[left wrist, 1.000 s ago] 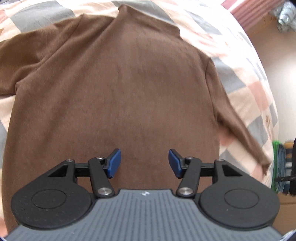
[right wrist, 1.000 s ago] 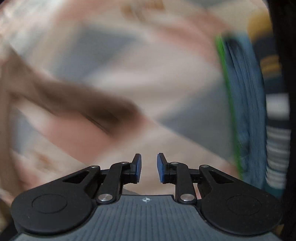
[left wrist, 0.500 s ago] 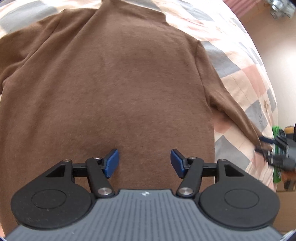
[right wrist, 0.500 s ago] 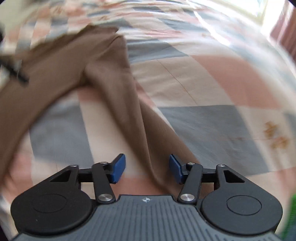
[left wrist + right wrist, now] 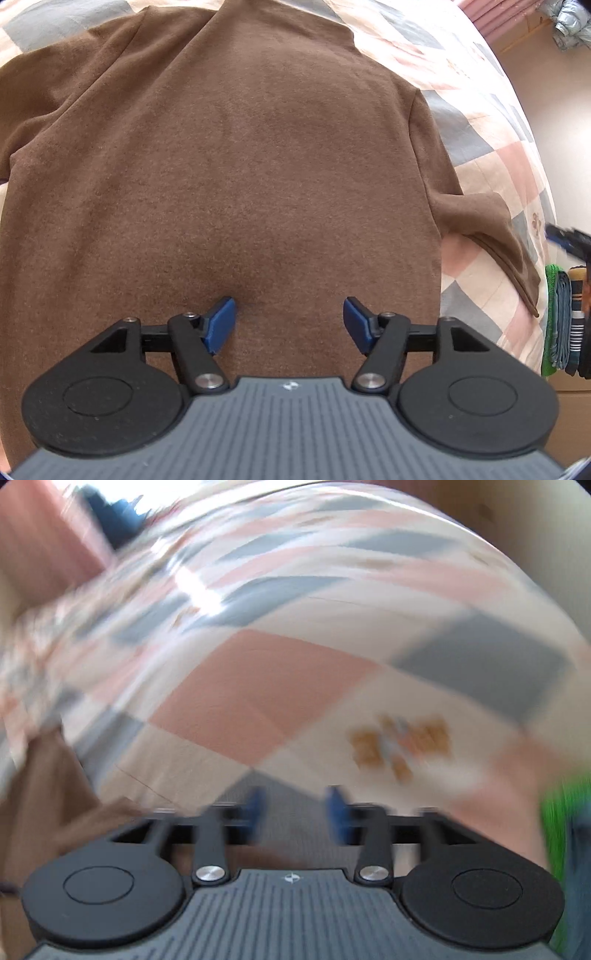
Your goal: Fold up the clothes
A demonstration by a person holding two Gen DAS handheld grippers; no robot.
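Left gripper: jaws wide apart, empty, above lower sweater, spread flat on quilt. Right gripper: parted, empty, blurred; no longer astride sleeve, now bunched left. Sleeve fold probably not begun.

No readable text or labels appear anywhere.

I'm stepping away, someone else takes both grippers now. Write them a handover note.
Left gripper: jaws open, empty, above the lower middle of the brown long-sleeved knit top.
Right gripper: jaws open, empty, over the pink, grey and cream checked bedspread; view blurred.
Top lies flat on the bedspread, right sleeve out to the side.
Done: top spread flat; no fold visible.
Left: fold sleeves, then body.
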